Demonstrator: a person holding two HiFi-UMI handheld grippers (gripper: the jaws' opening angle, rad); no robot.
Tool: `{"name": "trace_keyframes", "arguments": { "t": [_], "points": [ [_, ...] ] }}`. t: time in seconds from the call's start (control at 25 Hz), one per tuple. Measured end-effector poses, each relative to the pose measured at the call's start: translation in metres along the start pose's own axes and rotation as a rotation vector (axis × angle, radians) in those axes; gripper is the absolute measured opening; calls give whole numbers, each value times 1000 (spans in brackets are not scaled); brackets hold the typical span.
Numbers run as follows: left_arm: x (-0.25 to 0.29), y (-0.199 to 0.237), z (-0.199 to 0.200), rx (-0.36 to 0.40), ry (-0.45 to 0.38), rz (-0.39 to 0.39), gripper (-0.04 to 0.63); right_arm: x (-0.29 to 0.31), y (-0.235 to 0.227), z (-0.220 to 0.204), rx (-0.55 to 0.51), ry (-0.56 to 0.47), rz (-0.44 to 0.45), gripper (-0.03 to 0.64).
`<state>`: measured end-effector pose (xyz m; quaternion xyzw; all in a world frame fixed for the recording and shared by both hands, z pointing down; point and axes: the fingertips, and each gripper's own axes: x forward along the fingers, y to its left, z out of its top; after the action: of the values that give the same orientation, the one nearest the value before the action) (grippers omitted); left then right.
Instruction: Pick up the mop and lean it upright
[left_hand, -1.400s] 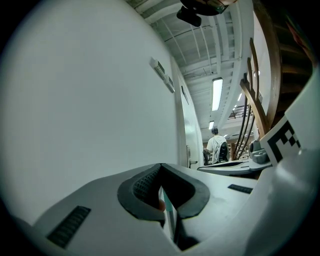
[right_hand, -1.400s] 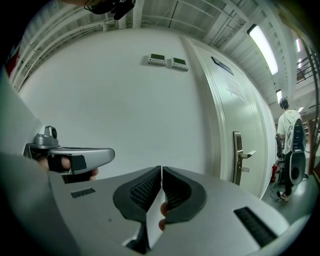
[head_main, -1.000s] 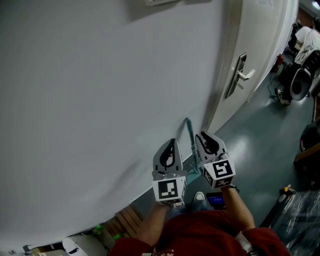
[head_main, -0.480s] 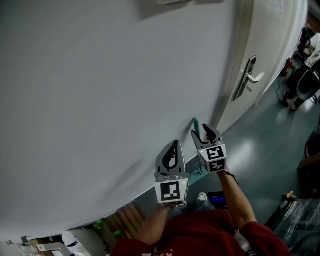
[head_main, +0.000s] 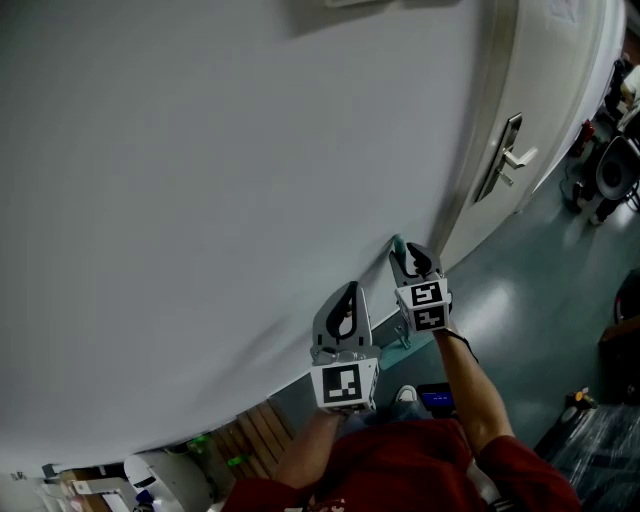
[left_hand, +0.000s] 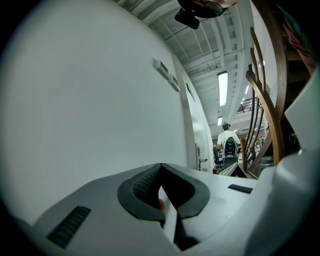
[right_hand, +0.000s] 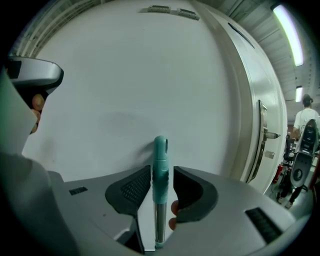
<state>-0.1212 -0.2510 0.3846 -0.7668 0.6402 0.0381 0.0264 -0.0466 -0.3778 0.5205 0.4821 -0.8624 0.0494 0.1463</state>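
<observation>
Right gripper (right_hand: 161, 169), jaws just closing, straddles mop handle (right_hand: 160, 152) at wall (right_hand: 100, 100).

Long white ceiling strip light (right_hand: 287, 35) glares at one o'clock; teal mop handle (right_hand: 160, 167) casts soft shadow on white wall (right_hand: 110, 100); fisheye corners black.

Red sleeves (head_main: 515, 468); grey grippers (head_main: 348, 292) (head_main: 408, 256), checkered marker cubes (head_main: 342, 384)

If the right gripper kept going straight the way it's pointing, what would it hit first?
The mop handle: its teal end stands between the jaws of the right gripper, which have just been closing but do not clamp it. Right behind it comes the white wall, though the gap between them is unclear.
</observation>
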Motion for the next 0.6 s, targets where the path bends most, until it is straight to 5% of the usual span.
{"name": "trace_keyframes", "arguments": {
  "t": [0.12,0.6],
  "points": [
    [0,-2,-3,-1,6,1,14,1,-3,-3,-6,-6,-20,114],
    [0,-1,-1,4,2,2,13,-5,0,0,6,-6,-9,109]
  ]
}}
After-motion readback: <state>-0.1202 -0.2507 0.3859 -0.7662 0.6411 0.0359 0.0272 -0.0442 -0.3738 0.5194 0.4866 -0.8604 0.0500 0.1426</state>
